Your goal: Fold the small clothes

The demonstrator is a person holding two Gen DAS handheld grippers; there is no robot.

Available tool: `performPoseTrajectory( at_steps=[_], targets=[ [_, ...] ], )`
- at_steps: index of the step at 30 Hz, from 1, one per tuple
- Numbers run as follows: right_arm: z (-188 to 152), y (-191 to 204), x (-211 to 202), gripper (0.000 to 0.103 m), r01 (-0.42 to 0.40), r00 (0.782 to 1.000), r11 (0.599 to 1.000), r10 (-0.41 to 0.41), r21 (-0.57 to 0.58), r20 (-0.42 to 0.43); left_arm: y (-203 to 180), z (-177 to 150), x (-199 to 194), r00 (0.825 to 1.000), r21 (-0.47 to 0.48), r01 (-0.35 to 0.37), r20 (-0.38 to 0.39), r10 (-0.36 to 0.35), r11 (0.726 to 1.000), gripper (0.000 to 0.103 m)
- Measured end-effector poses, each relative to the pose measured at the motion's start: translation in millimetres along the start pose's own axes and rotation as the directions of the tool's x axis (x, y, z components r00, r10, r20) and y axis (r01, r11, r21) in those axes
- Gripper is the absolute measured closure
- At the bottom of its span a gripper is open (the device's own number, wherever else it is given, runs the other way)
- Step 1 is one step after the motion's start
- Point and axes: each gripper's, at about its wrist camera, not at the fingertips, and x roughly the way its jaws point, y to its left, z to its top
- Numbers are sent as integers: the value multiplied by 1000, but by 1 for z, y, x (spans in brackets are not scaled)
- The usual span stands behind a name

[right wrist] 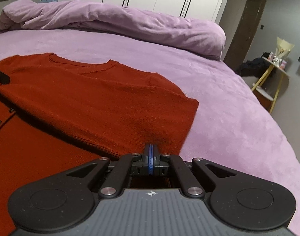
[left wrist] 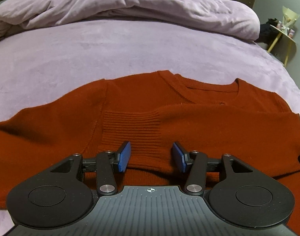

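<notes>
While the left gripper (left wrist: 151, 156) gapes over the sweater (left wrist: 209, 129), the right gripper (right wrist: 151, 158) pinches it.

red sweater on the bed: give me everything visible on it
The rust-red knit sweater lies flat on the lilac plush bed cover, round ribbed neckline away from the cameras. One sleeve is folded across the chest, its ribbed cuff near the middle; the other sleeve spreads outward. The open left gripper straddles that cuff. The right gripper is shut at the sweater's folded edge, apparently pinching it.
</notes>
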Motion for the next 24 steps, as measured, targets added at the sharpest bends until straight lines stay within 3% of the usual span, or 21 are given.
performPoseTrajectory(
  at_steps=[15, 17, 20, 22, 24],
  targets=[
    [7, 2, 4, 103, 11, 999, 1000, -12, -5, -45, 3, -3, -6, 1000, 7, -16, -11, 16, 1000, 38],
    [13, 5, 1, 103, 19, 997, 999, -21, -27, -71, 12, -4, -17, 1000, -37, -16, -26, 15, 999, 33],
    [20, 5, -25, 99, 38, 997, 999, -36, 28, -69, 45, -19, -49, 999, -188, -2, -39, -6, 982, 28],
    [14, 4, -52, 85, 13, 999, 995, -8, 100, -45, 84, -42, -78, 999, -324, 51, 8, -51, 945, 27],
    [1, 3, -77, 81, -58, 997, 983, 64, 175, -31, 125, -66, -104, 998, -446, 59, 53, -39, 893, 26]
  ],
)
